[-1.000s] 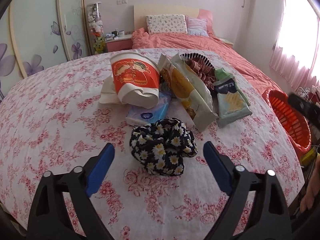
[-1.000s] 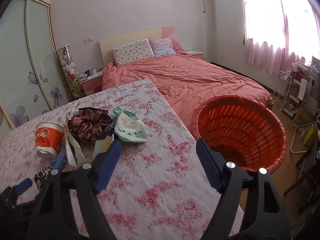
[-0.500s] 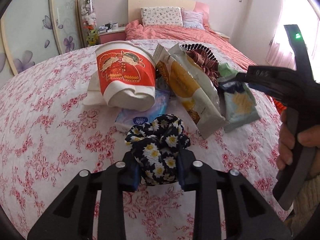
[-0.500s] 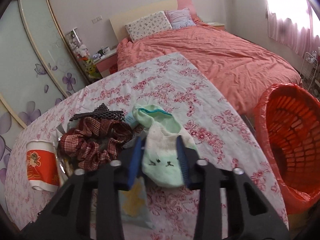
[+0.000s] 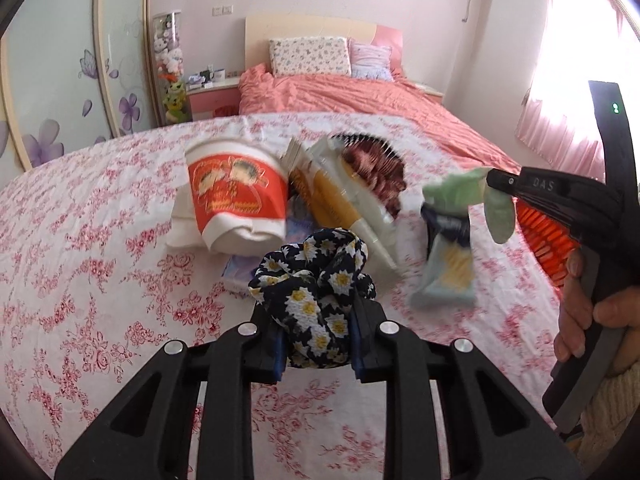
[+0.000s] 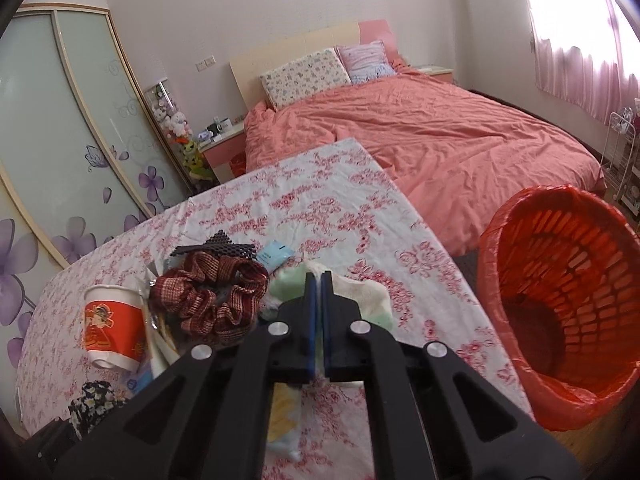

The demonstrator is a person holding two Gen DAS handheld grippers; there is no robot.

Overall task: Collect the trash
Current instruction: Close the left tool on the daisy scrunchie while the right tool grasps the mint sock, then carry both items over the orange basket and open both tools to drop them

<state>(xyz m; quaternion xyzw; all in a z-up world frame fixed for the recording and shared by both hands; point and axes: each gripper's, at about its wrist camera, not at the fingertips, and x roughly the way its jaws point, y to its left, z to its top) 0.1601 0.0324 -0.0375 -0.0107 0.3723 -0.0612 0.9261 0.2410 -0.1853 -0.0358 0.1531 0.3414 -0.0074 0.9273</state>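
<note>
**Gripping cloth with both tools over the flowered table**

Pinching a dark daisy-print scrunchie (image 5: 318, 300), the left gripper (image 5: 318, 346) has its blue pads pressed against both sides of the bunched fabric, and its jaws are closing a little further on it. The scrunchie sits at the near edge of the pile on the table (image 5: 92, 280), which is covered in a red rose-print cloth.

The right gripper (image 6: 318, 292) is clamped almost fully together, with only a thin fold of a pale green sock (image 6: 370, 304) between its pads. In the left wrist view the same sock (image 5: 460, 192) hangs from the tool's tip, clear of the table, with a person's hand (image 5: 592, 312) around the handle.

Behind the scrunchie lie a red-and-white paper cup (image 5: 236, 204) on its side, a yellow-and-white snack wrapper (image 5: 352, 208), a plaid scrunchie (image 6: 212, 300) and a light blue packet (image 5: 448, 276), blurred.

An orange basket (image 6: 568, 304) lined with a red bag stands on the floor just beside the table's right edge, between the table and the bed (image 6: 440, 136).
</note>
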